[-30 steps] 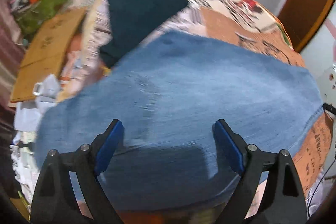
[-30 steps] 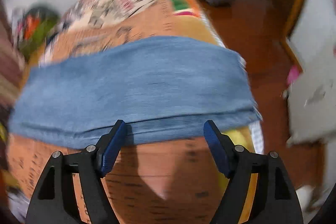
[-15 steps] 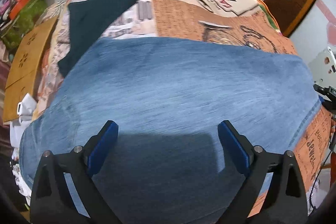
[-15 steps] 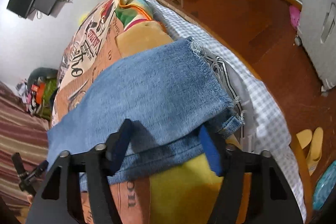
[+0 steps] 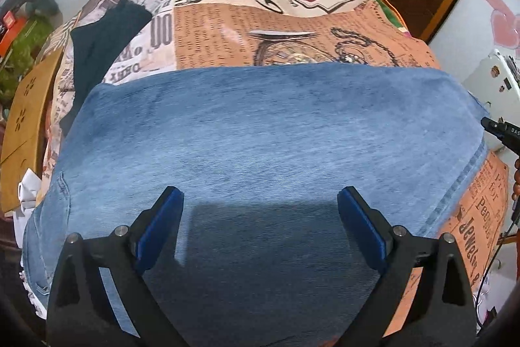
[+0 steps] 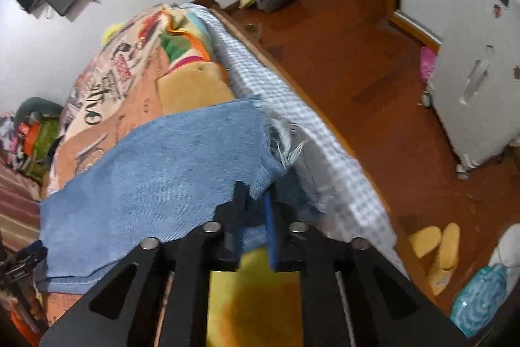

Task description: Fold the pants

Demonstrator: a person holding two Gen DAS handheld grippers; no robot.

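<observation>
Across the bed's orange-and-cream newspaper-print blanket (image 5: 227,31) I see the faded blue denim pants (image 5: 260,135) spread flat, running from the side edge of the bed at one end to the frayed hem at the other. My left tool (image 5: 260,217) hangs over the denim with its blue pads standing wide and nothing between them; its shadow falls on the cloth below. My right tool (image 6: 256,200) sits at the frayed hem corner (image 6: 276,139), and its jaws are closing with the denim edge between the pads, the gap already narrow.

Beyond the pants' far edge the blanket is bare up to the wall, apart from a dark navy folded garment (image 5: 100,38) lying at the denim's far left corner. Beside the hem, the blue-and-white checked sheet (image 6: 292,126) marks the bed's side, with the wooden bed rail just past it and then open red-brown floor (image 6: 357,70) out to a white refrigerator (image 6: 481,70). Yellow slippers (image 6: 438,249) lie on the floor close by the rail, near the hem.

On the blanket beyond the pants I can read "POWER" and "CASABLU", both upside down from the left camera; beside the denim's right edge, "Jewelry" and "People". Smaller print is too fine to read. A flat cardboard piece (image 5: 26,119) stands beside the bed, left of the pants.
</observation>
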